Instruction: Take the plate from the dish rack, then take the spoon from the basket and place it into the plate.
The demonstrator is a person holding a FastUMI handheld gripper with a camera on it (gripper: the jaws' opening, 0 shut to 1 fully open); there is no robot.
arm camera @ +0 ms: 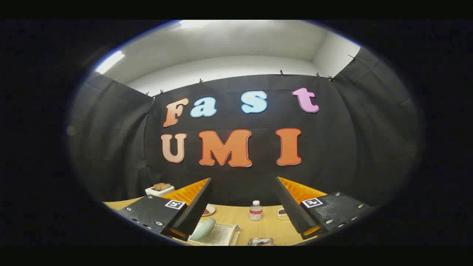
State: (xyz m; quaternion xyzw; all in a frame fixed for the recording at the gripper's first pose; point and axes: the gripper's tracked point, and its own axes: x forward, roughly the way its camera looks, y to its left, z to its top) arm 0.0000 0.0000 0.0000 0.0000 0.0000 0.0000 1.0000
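plate (pixel 202 229): you had it pale green, on edge, tilted in the dish rack (pixel 221 236) | rack: white, low on the bench, between the spread fingers

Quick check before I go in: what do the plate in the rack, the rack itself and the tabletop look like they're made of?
Plate: pale green with a smooth, matte look, likely plastic or glazed ceramic; I cannot tell which. Dish rack: whitish, thin-walled, probably plastic. Table: light wood-grain surface, wood or laminate. The gripper hangs open above them, nothing between its fingers.
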